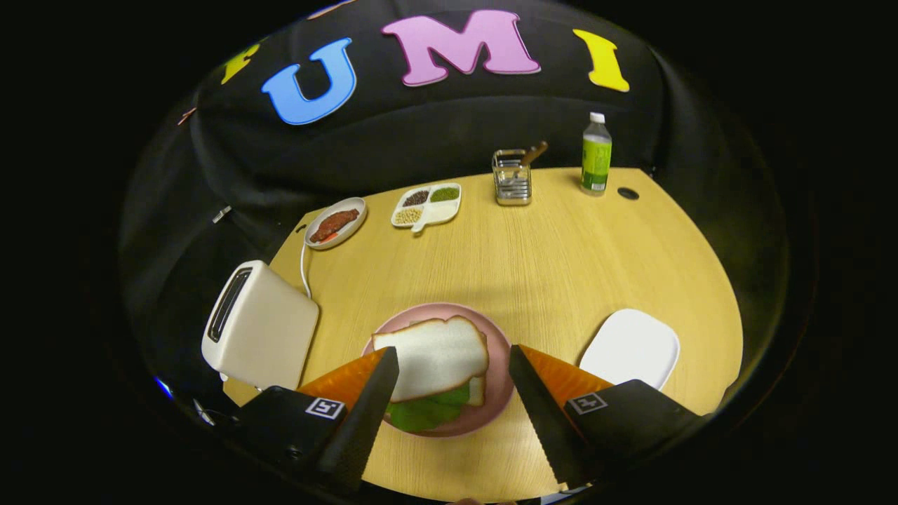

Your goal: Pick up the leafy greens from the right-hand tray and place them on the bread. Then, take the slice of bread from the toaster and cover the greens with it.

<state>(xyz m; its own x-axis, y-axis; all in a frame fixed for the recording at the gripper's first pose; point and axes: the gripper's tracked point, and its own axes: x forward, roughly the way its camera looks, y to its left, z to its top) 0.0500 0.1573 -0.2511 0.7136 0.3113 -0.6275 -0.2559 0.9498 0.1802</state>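
Jaws (454,358) wide, empty, over the bread (433,355) covering greens (424,412); bottle (596,154) label unreadable.

My claw (454,361) has two long tapered fingers spread wide apart, serrated inner edges, black housings bearing square markers.

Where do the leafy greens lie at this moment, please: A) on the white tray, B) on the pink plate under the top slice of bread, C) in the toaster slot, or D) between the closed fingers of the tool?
B: the leafy greens peek out beneath the top slice of bread on the pink plate, with the tool open around it.
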